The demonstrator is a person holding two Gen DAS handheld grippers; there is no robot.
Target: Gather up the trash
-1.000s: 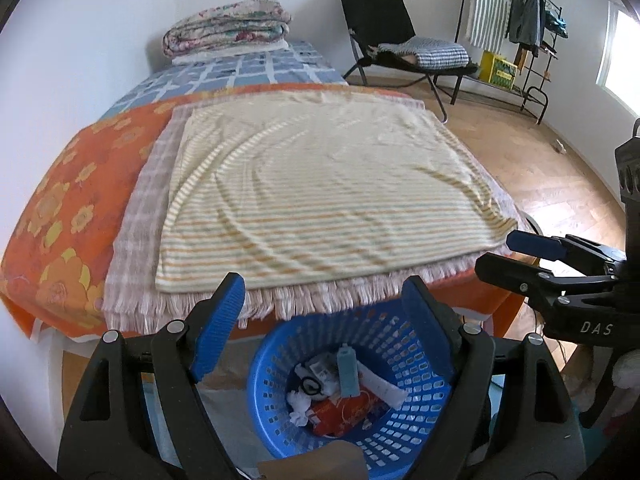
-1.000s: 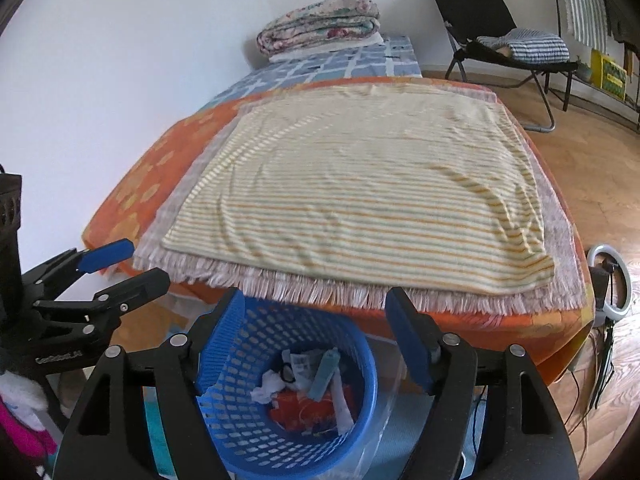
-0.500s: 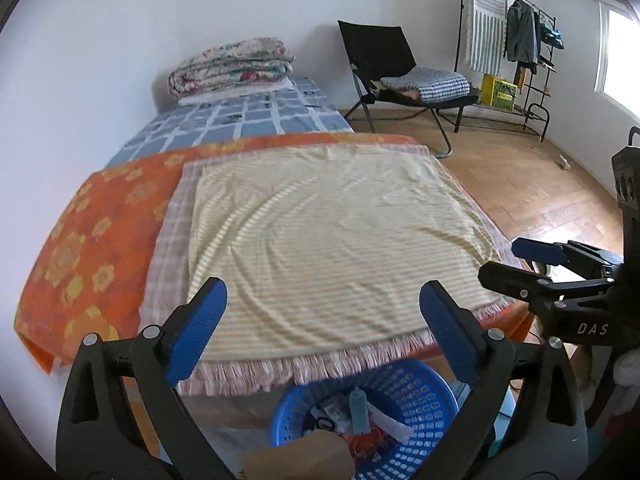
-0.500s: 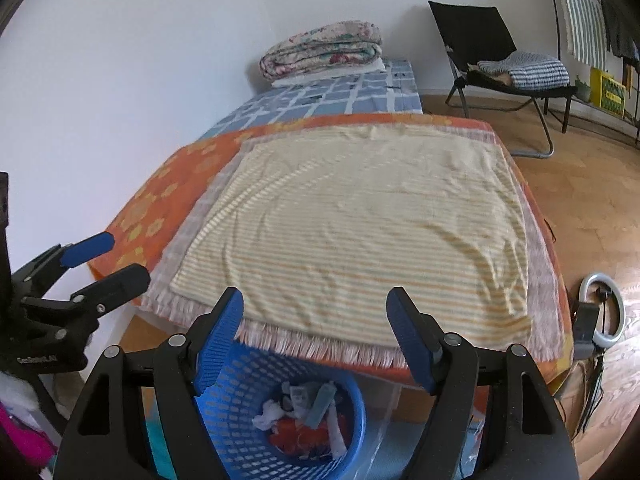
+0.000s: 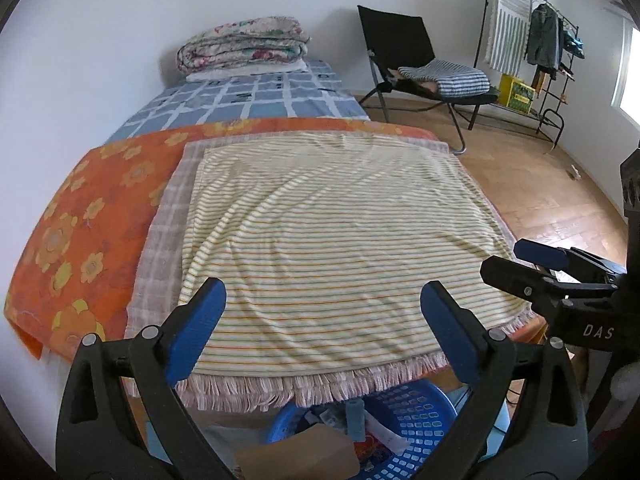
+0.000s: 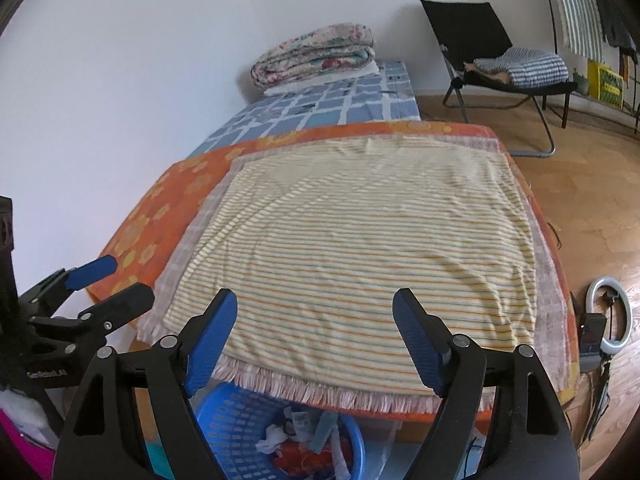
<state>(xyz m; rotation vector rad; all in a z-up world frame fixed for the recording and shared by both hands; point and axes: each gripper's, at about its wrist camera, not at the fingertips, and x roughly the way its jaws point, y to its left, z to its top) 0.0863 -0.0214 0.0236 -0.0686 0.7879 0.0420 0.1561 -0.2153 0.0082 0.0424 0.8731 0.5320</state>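
A blue plastic basket stands on the floor at the foot of the bed, holding crumpled paper, wrappers and a small teal bottle. The right wrist view also shows the basket and its trash. My left gripper hangs open above and behind the basket, nothing between its blue pads. My right gripper is open too and empty. Each gripper shows in the other's view: the right gripper at the right edge, the left gripper at the left edge.
A bed with a yellow striped cloth over an orange flowered sheet fills the middle. Folded quilts lie at its head. A black chair and a clothes rack stand at the far right. A ring light lies on the wooden floor.
Both grippers have drawn back and up from the basket, which has slid to the bottom edge of both views. The left jaws have spread wider.
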